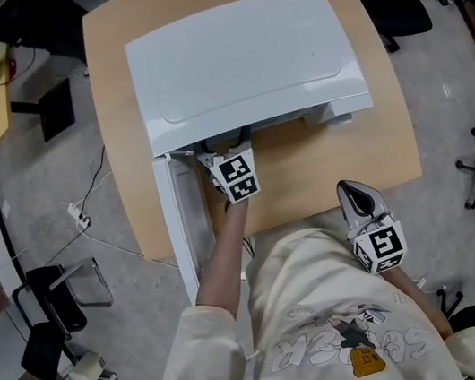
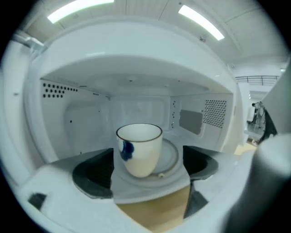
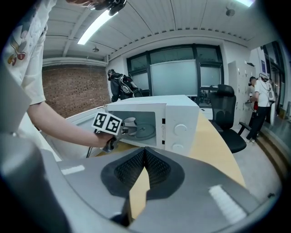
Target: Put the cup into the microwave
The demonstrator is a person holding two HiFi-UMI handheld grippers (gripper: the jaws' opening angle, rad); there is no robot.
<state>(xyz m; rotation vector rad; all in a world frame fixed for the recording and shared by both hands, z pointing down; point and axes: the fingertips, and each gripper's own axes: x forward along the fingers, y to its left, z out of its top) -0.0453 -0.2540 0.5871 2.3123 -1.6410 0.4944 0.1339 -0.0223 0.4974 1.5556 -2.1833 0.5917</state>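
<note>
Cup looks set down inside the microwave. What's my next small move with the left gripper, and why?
Probably draw the left gripper straight back out of the microwave. The cup stands upright on the turntable and the open jaws flank it without seeming to press it, so a straight retreat should leave it standing.

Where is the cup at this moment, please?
In the left gripper view the cup stands upright inside the microwave, on the left part of its glass turntable, between the open jaws of the left gripper.
</note>
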